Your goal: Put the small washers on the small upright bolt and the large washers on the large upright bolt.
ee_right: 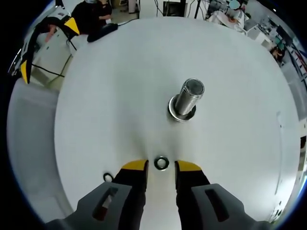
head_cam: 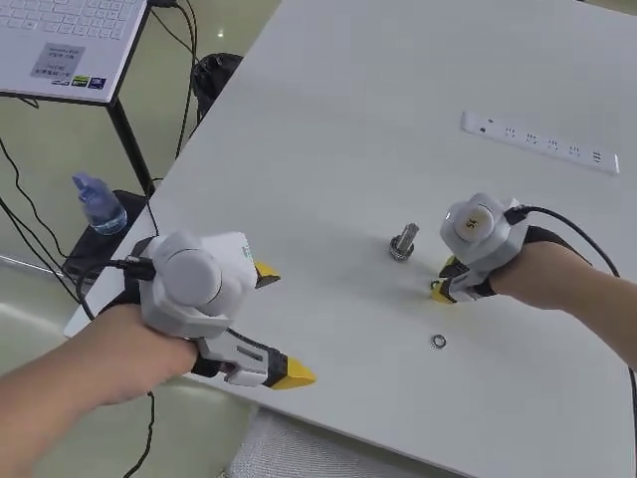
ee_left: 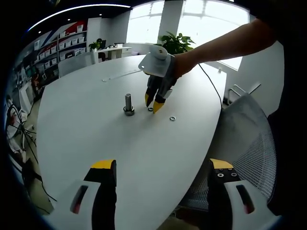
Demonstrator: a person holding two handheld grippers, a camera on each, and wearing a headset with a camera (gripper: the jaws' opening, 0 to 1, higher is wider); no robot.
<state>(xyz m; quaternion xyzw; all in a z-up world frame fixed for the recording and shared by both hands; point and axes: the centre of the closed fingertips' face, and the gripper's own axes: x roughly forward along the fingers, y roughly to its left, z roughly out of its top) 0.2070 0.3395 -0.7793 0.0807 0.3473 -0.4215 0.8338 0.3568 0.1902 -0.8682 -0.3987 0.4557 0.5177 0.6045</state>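
One upright steel bolt [head_cam: 403,242] [ee_left: 128,104] [ee_right: 187,98] stands on the white table [head_cam: 338,119], with a washer around its base. A small washer [ee_right: 161,163] [ee_left: 150,109] lies flat on the table between the tips of my right gripper [ee_right: 161,167] [head_cam: 443,278] [ee_left: 154,101]. That gripper points down and is open, its jaws a narrow gap apart and clear of the washer. Another washer [head_cam: 438,342] [ee_left: 172,118] [ee_right: 108,177] lies loose nearby. My left gripper [head_cam: 281,324] [ee_left: 162,165] hovers wide open near the table's front edge, holding nothing.
A white power strip [head_cam: 537,142] lies at the table's far right. Off the left edge are a laptop [head_cam: 65,40] on a stand and a water bottle [head_cam: 100,204]. A mesh chair [ee_left: 240,124] stands by the near edge.
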